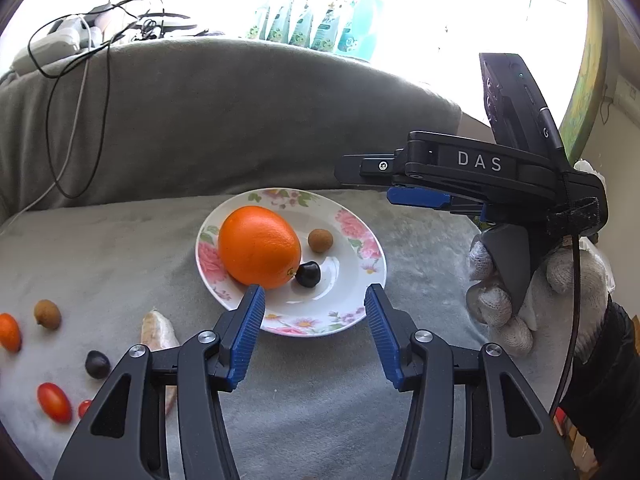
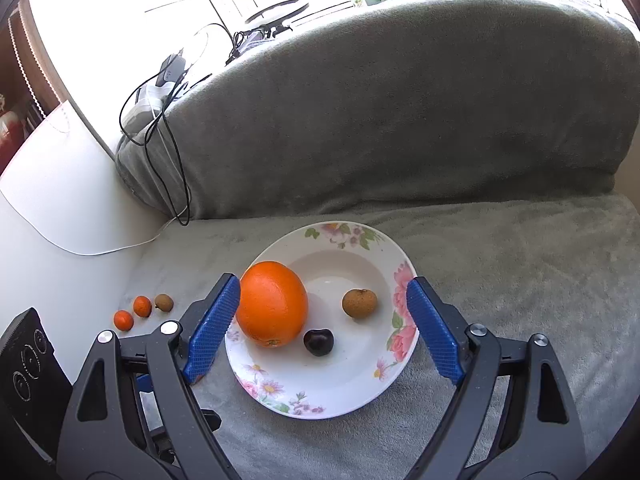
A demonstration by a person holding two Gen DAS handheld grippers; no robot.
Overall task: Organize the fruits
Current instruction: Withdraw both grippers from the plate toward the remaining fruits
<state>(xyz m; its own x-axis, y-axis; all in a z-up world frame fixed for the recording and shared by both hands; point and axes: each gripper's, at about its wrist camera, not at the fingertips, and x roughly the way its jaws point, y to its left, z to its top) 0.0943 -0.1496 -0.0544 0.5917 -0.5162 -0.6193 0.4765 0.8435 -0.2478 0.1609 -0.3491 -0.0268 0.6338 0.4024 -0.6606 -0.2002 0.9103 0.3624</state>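
A floral white plate (image 1: 356, 292) (image 2: 352, 384) sits on the grey blanket. It holds a large orange (image 1: 259, 246) (image 2: 273, 303), a dark cherry (image 1: 308, 274) (image 2: 318, 341) and a brown longan (image 1: 320, 240) (image 2: 359, 303). My left gripper (image 1: 315, 300) is open and empty, just above the plate's near rim. My right gripper (image 2: 323, 308) is open and empty, its jaws either side of the plate; it also shows at the right of the left wrist view (image 1: 416, 196). Loose on the blanket at the left lie a longan (image 1: 47, 314) (image 2: 164, 302), kumquats (image 1: 9, 332) (image 2: 142, 306), a dark cherry (image 1: 97, 364) and cherry tomatoes (image 1: 54, 402).
A pale peel-like piece (image 1: 160, 334) lies beside the left finger. The grey sofa back (image 1: 240, 120) (image 2: 400, 112) rises behind the plate, with black cables (image 1: 76, 92) (image 2: 168, 140) draped over it. A white surface (image 2: 60, 208) borders the blanket on the left.
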